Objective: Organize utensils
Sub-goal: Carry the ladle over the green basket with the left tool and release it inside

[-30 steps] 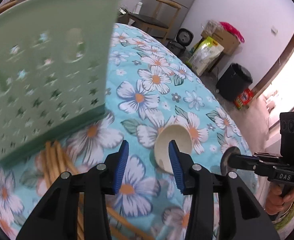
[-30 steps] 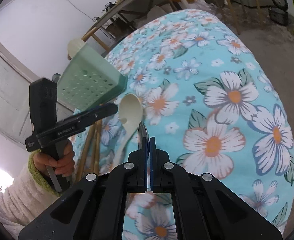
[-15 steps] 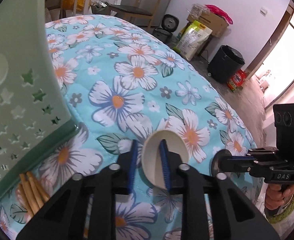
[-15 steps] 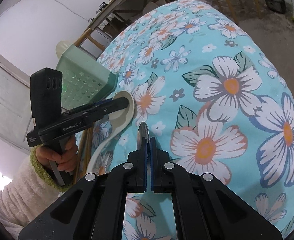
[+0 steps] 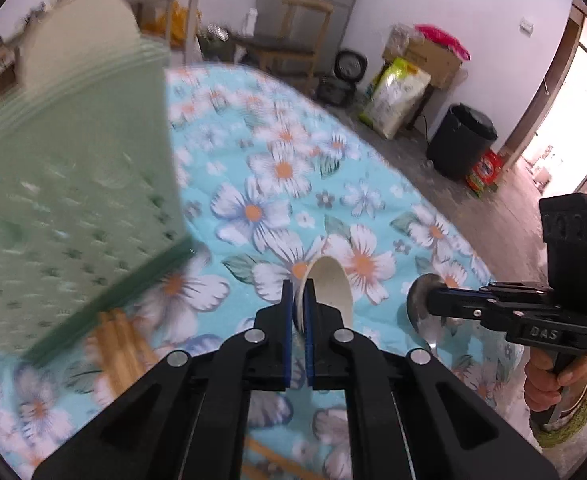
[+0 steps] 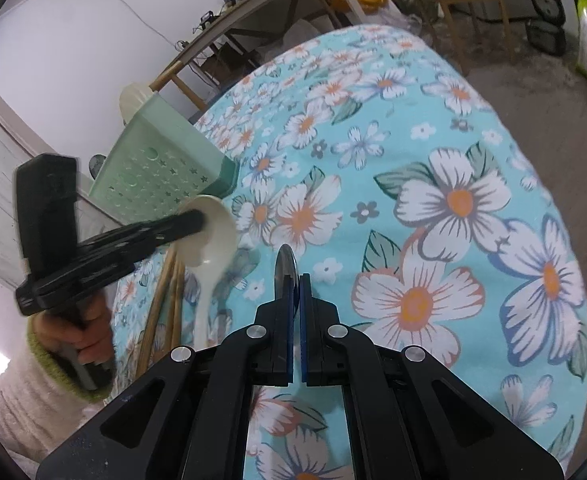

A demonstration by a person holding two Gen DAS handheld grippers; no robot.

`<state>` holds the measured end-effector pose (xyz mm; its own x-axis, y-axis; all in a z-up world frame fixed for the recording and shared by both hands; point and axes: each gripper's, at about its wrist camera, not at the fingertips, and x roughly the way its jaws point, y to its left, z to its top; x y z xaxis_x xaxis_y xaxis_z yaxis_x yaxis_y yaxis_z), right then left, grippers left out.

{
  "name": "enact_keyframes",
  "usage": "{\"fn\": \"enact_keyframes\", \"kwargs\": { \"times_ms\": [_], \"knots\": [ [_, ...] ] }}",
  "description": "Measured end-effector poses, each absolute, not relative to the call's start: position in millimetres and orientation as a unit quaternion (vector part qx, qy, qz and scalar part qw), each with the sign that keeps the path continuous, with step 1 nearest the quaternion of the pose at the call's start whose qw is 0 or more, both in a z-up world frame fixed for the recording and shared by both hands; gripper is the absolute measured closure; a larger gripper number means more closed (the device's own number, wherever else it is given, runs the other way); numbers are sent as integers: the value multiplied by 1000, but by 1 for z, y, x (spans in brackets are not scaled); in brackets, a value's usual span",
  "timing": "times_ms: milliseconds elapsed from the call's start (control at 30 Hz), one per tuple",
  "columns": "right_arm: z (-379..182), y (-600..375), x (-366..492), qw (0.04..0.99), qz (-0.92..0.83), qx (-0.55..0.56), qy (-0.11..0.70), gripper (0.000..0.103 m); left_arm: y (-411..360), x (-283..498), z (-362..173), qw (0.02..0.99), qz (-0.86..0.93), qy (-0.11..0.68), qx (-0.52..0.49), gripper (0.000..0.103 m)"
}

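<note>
My left gripper point(image 5: 299, 292) has its jaws closing on the rim of a cream plastic spoon point(image 5: 333, 284), with the pads pressing on the bowl. The right wrist view shows that spoon point(image 6: 217, 240) lifted off the cloth, its handle hanging down, in the left gripper point(image 6: 193, 220). My right gripper point(image 6: 295, 280) is shut on a metal spoon point(image 6: 283, 264), whose bowl sticks out past the fingertips; the left wrist view also shows this metal spoon point(image 5: 421, 304). A green perforated utensil holder point(image 5: 73, 180) stands at the left, with wooden chopsticks point(image 5: 117, 336) lying at its foot.
A floral blue cloth point(image 6: 433, 208) covers the round table. Beyond the table's far edge stand a black bin point(image 5: 465, 140), bags and boxes point(image 5: 397, 92) and a wooden chair point(image 5: 301, 28). A hand in a cream sleeve point(image 6: 33, 384) holds the left gripper's handle.
The left gripper's jaws closed on the cream spoon's bowl and raised it off the cloth. The right gripper stayed shut on the metal spoon and hardly moved.
</note>
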<state>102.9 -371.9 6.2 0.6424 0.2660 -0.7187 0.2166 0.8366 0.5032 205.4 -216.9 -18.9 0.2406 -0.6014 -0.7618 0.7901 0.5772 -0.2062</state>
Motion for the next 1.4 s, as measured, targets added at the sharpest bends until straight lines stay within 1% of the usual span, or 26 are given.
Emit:
{"fn": "enact_keyframes", "kwargs": {
  "times_ms": [167,300,533,633,767,867,1000,1400],
  "knots": [
    [26,-365,101,875,8,262,408,103,-180,194,26,829,-411,367,94,99],
    [49,-350,96,897,-8,210,389,103,-148,193,59,864,-381,321,77,99],
    [81,-334,87,917,-18,167,363,103,-86,198,121,920,-313,234,24,99],
    [90,-329,86,920,-16,159,357,103,-54,206,147,946,-266,183,-24,99],
    [95,-322,86,921,-12,152,358,103,-22,219,164,963,-214,143,-77,99],
    [95,-318,87,920,-9,149,361,103,-13,231,163,975,-170,121,-76,99],
    [95,-316,89,919,-5,153,362,103,-12,243,147,985,-125,103,-53,99],
    [106,-311,97,922,8,159,353,103,-25,268,102,992,-89,90,11,99]
  ]
}}
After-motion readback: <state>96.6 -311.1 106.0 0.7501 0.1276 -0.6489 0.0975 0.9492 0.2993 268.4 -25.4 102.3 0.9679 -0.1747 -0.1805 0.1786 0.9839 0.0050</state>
